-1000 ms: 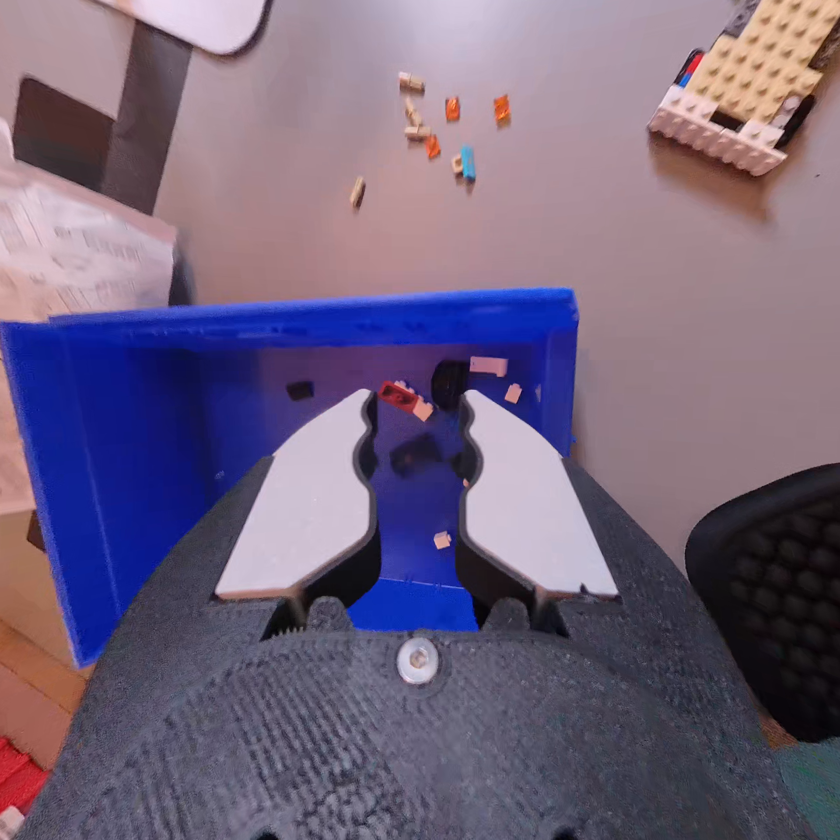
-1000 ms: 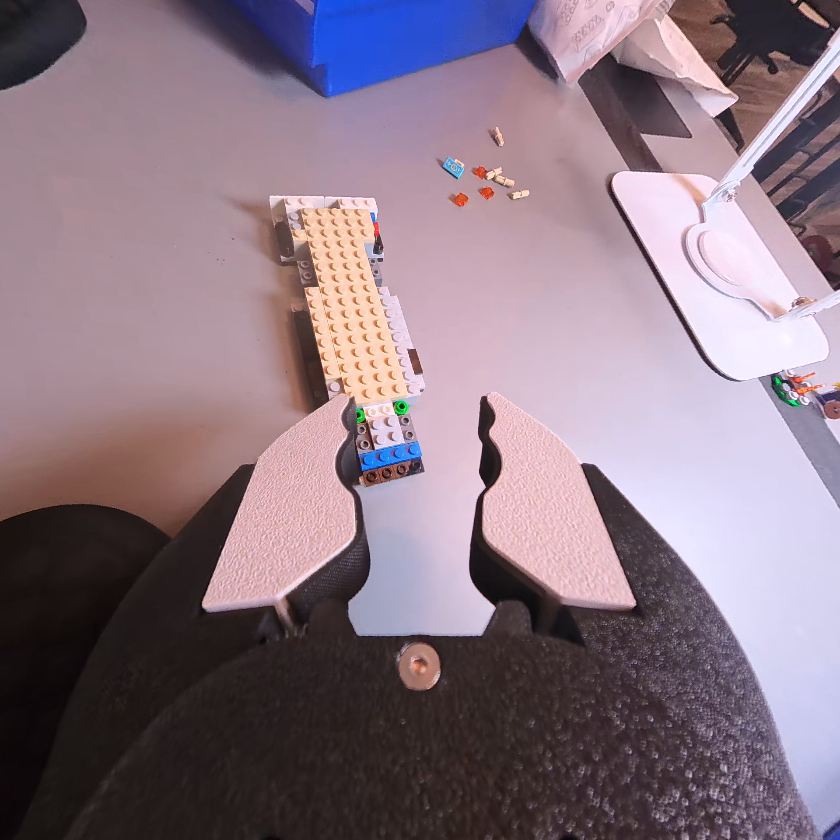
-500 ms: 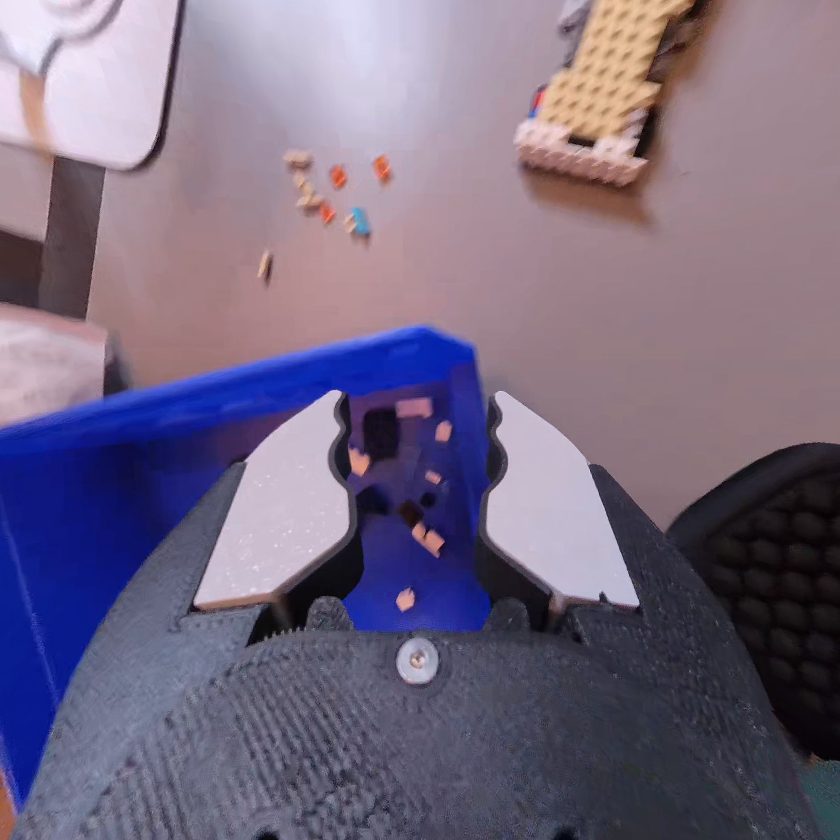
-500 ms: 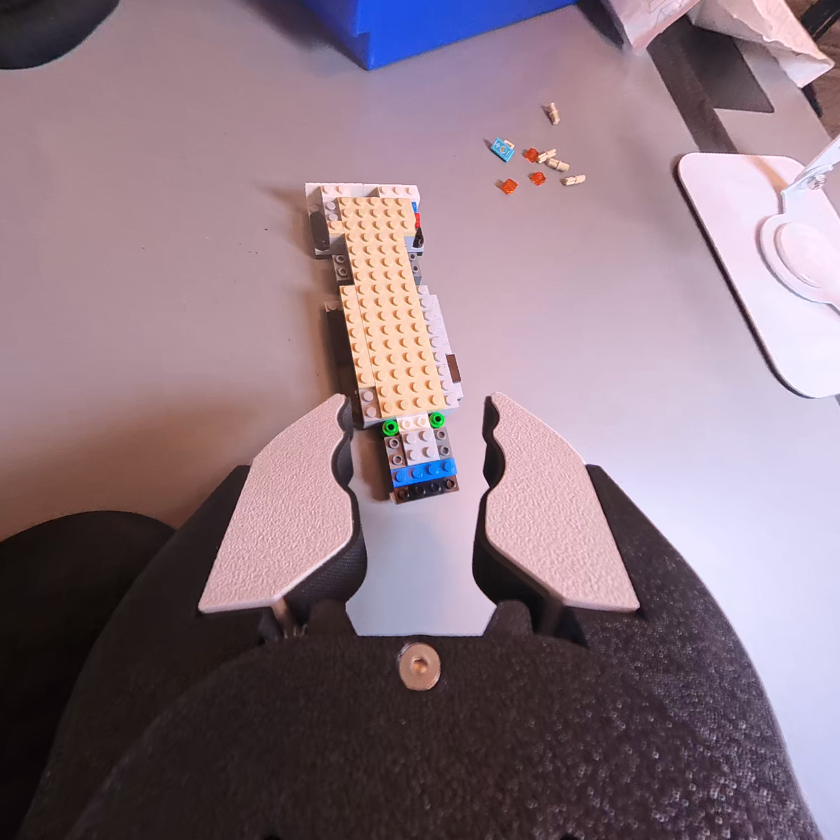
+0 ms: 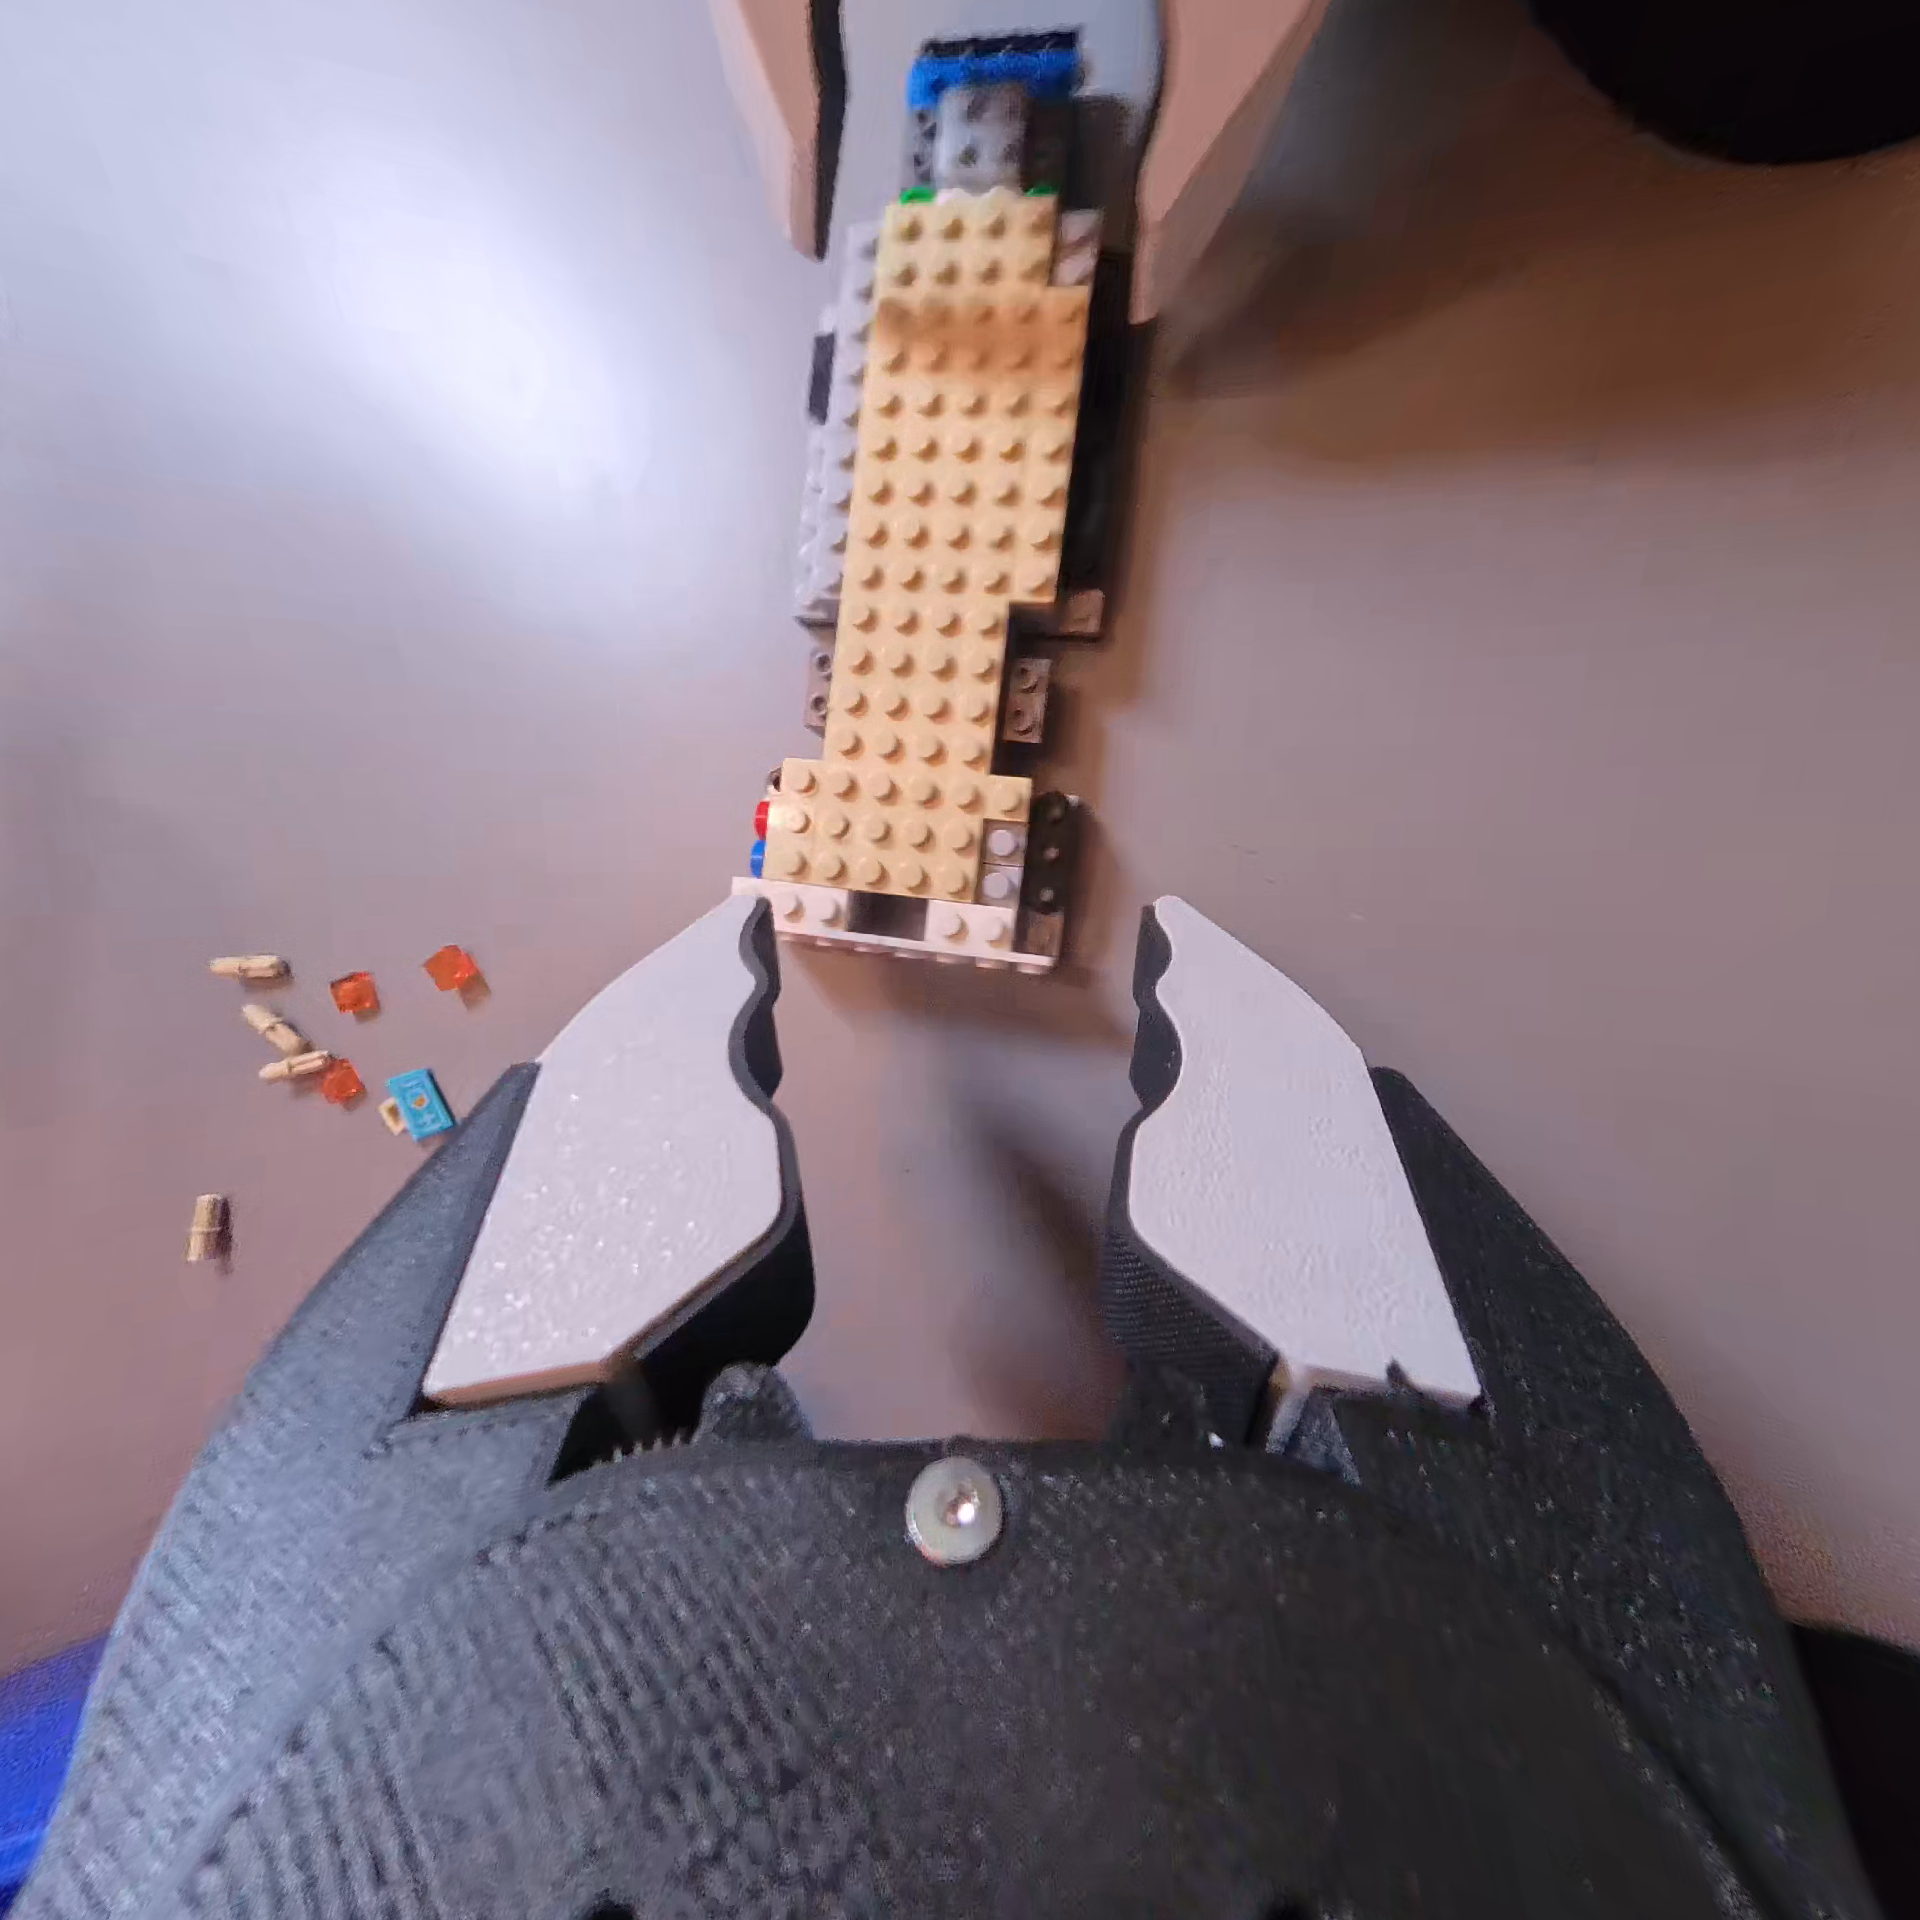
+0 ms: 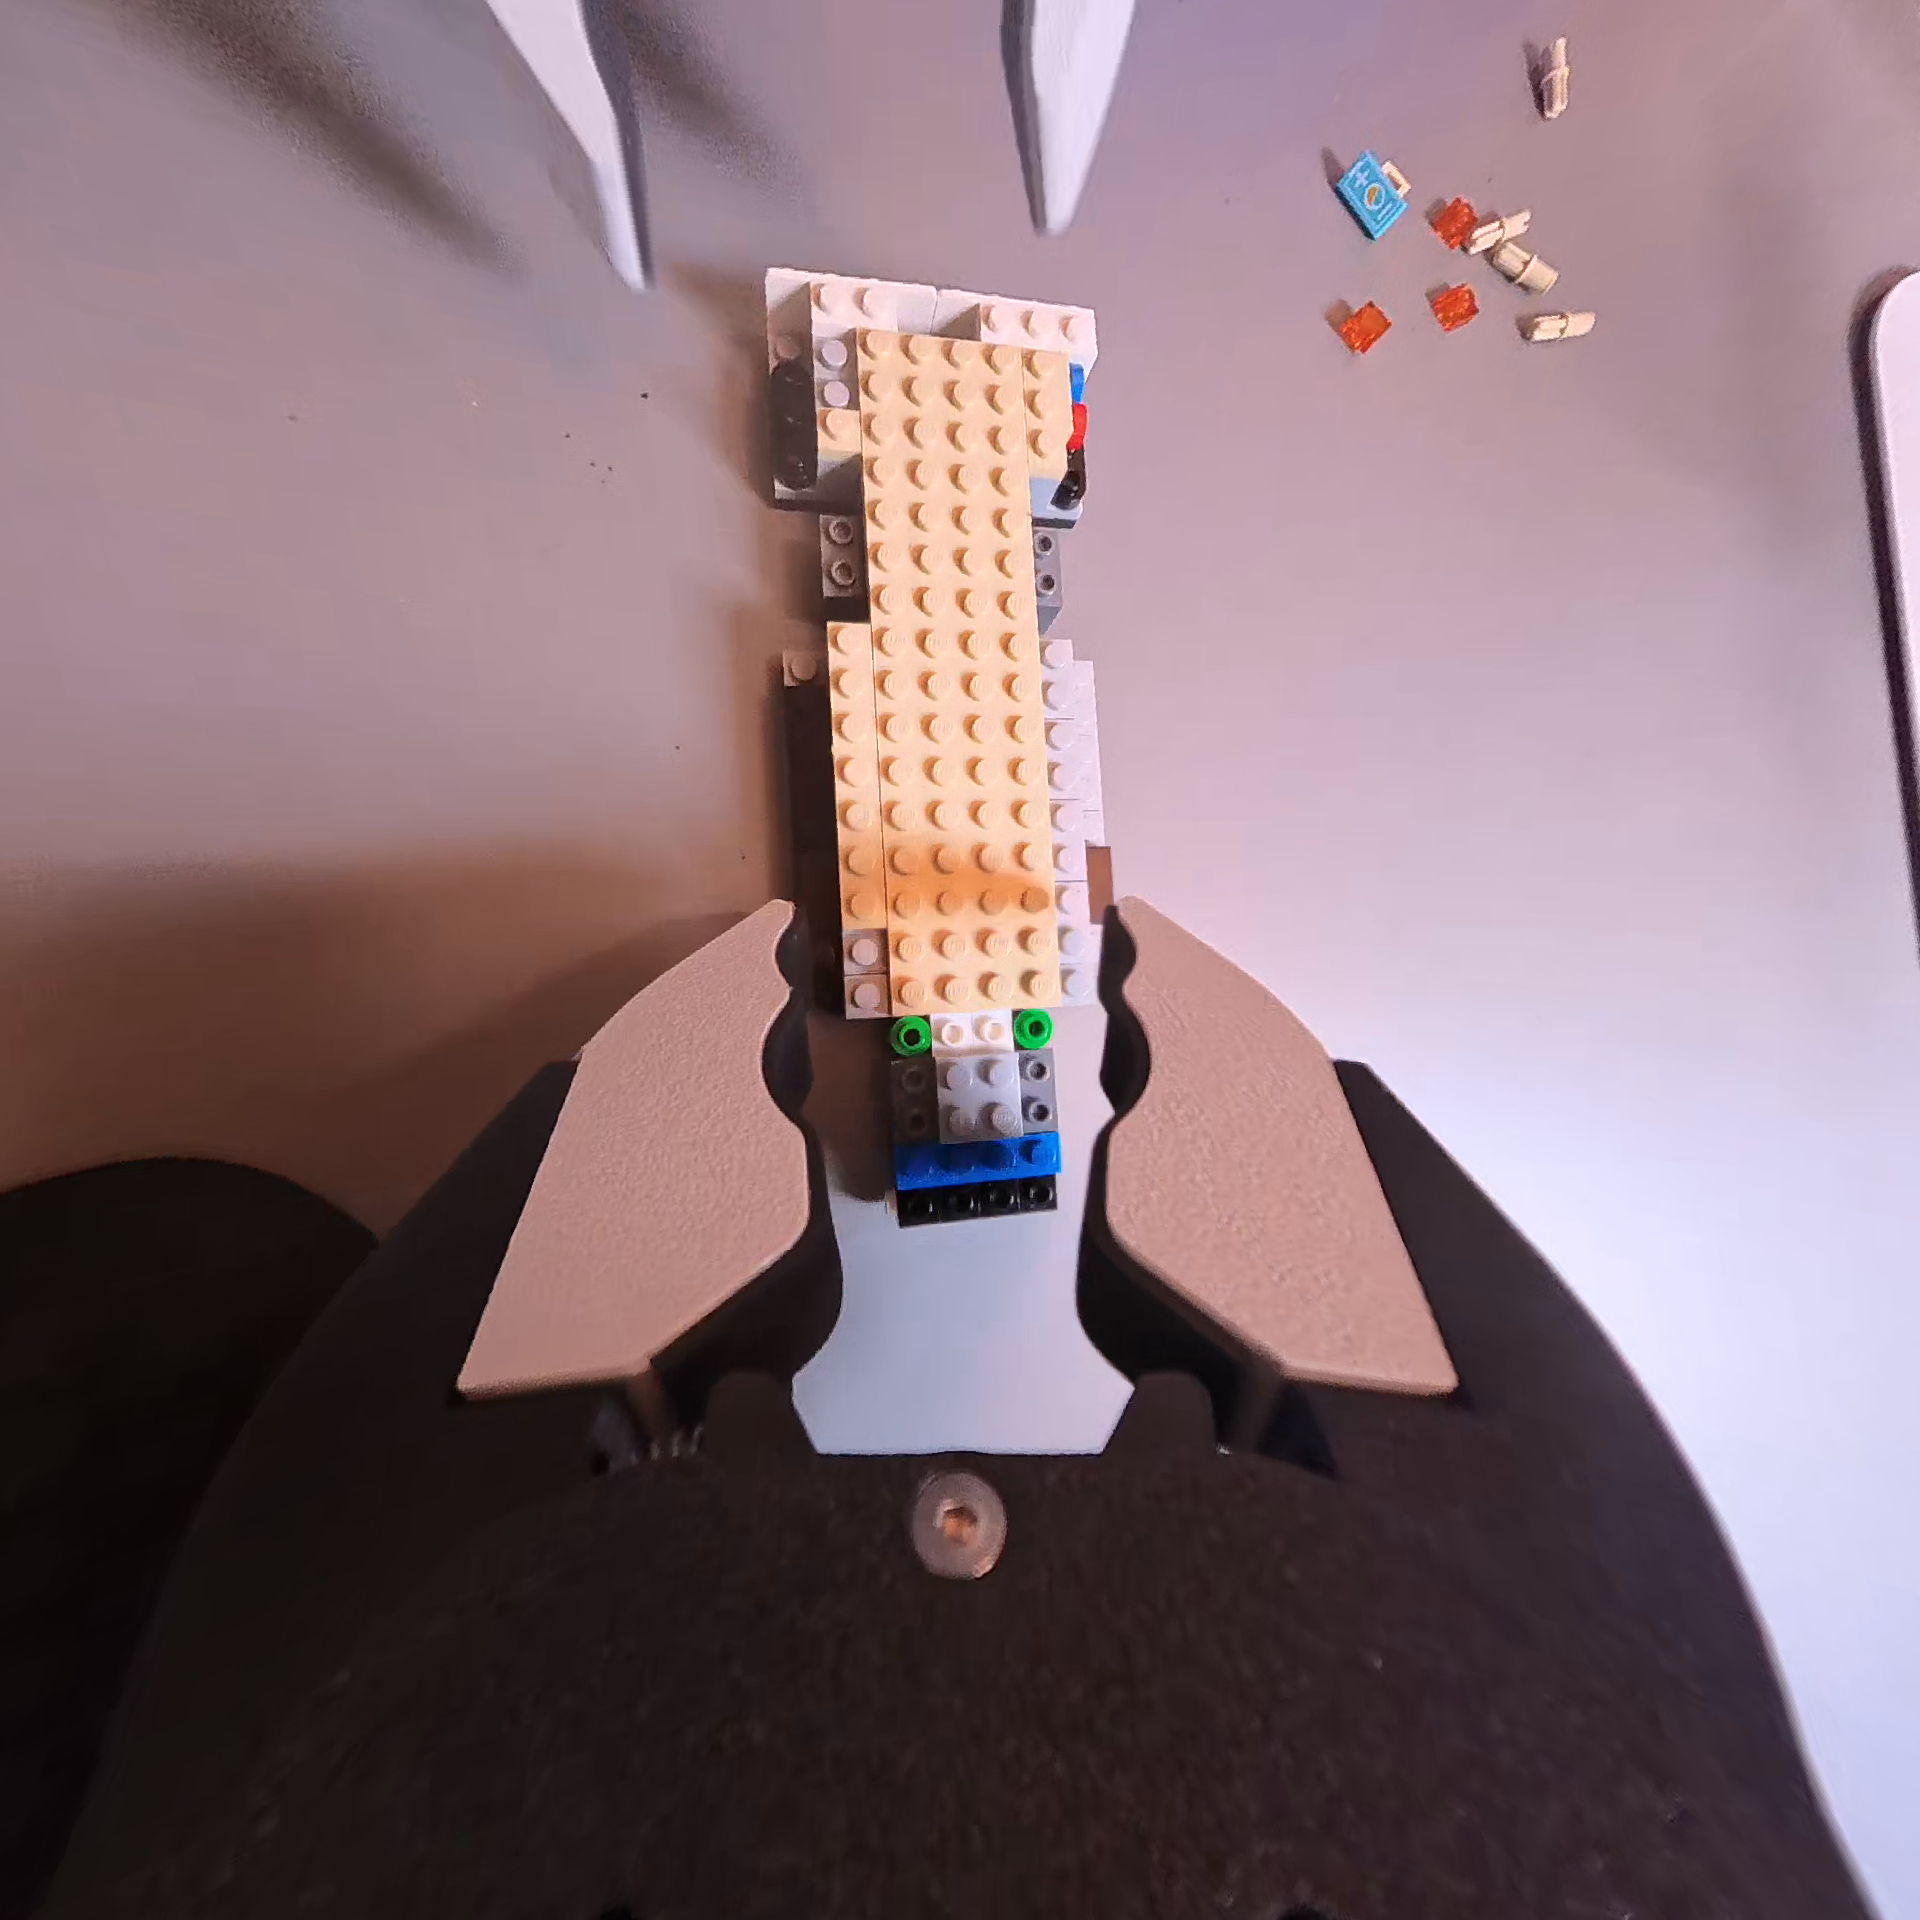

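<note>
Right claw (image 6: 951,935) spread wide, straddling near end of long tan studded brick assembly (image 6: 956,675) on grey tabletop (image 6: 416,623); pads not pressing. Left claw (image 5: 956,920) spread wide, bare, just short of opposite white end. Small loose orange and tan pieces (image 6: 1455,260) lie apart.

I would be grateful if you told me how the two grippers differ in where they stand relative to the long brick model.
The right gripper straddles the brick model at its narrow blue-and-black end, a finger on each side; the left gripper stands just short of the opposite, white-edged end, nothing between its fingers. The left gripper's jaws look spread wider than the right's. Both are open, facing each other along the model on the grey table.
</note>
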Demonstrator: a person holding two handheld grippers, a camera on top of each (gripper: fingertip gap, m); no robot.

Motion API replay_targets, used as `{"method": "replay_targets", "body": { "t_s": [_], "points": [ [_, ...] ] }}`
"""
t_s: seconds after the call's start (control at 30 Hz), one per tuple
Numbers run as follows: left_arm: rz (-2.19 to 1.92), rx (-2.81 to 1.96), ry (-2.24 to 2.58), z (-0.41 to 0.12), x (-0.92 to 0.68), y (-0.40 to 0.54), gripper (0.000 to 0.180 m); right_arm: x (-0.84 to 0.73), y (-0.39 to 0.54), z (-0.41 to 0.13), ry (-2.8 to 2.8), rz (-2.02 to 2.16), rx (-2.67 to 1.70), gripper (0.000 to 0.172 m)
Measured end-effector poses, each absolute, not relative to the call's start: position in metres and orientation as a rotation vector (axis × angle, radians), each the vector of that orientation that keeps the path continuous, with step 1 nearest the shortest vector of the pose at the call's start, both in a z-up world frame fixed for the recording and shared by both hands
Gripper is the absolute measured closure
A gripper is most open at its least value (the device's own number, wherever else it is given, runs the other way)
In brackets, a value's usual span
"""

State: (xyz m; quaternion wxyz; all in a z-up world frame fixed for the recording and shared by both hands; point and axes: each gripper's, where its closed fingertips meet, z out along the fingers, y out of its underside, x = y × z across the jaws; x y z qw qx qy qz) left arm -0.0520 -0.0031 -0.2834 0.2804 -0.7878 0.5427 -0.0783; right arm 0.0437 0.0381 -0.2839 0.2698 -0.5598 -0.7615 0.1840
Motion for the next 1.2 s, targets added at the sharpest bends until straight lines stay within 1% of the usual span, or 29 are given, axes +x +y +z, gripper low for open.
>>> {"method": "replay_targets", "body": {
  "t_s": [0.07,0.1,0.17,0.27,0.47,0.5,0.53,0.57,0.73,0.77,0.8,0.87,0.97,1.07,1.2],
  "points": [
    [-0.108,-2.146,1.419,-0.295,-0.059,0.007,0.119,0.041,0.037,-0.285,-2.067,0.472,-1.503,0.115],
    [-0.116,-2.139,1.427,-0.296,-0.058,0.006,0.126,0.04,0.037,-0.286,-2.078,0.451,-1.504,0.114],
    [-0.113,-2.124,1.428,-0.295,-0.057,0.003,0.132,0.038,0.036,-0.29,-2.106,0.429,-1.506,0.113],
    [-0.038,-2.076,1.448,-0.294,-0.059,0.002,0.147,0.036,0.033,-0.292,-2.13,0.474,-1.528,0.123],
    [-0.132,-2.038,1.42,-0.292,-0.057,-0.003,0.15,0.038,0.031,-0.292,-2.171,0.471,-1.528,0.124],
    [-0.157,-2.025,1.419,-0.29,-0.057,-0.004,0.16,0.039,0.031,-0.292,-2.183,0.467,-1.523,0.124],
    [-0.189,-2.015,1.405,-0.287,-0.057,-0.004,0.166,0.04,0.031,-0.292,-2.188,0.467,-1.521,0.124],
    [-0.218,-2.018,1.383,-0.285,-0.058,-0.003,0.168,0.041,0.032,-0.292,-2.185,0.478,-1.52,0.13],
    [-0.238,-2.019,1.358,-0.283,-0.058,-0.005,0.169,0.041,0.031,-0.292,-2.186,0.504,-1.5,0.13],
    [-0.251,-2.02,1.348,-0.282,-0.059,-0.005,0.171,0.041,0.031,-0.292,-2.19,0.502,-1.497,0.13],
    [-0.224,-2.026,1.339,-0.28,-0.065,-0.003,0.177,0.043,0.031,-0.292,-2.196,0.5,-1.495,0.13],
    [-0.308,-2.027,1.297,-0.275,-0.066,-0.006,0.178,0.045,0.032,-0.292,-2.196,0.499,-1.494,0.13],
    [-0.325,-2.026,1.265,-0.27,-0.073,-0.008,0.178,0.046,0.032,-0.292,-2.188,0.504,-1.491,0.13],
    [-0.38,-1.979,1.206,-0.246,-0.079,-0.011,0.178,0.048,0.034,-0.292,-2.19,0.496,-1.495,0.13],
    [-0.347,-1.918,1.089,-0.208,-0.107,-0.006,0.178,0.056,0.04,-0.292,-2.194,0.463,-1.503,0.13]
  ]
}}
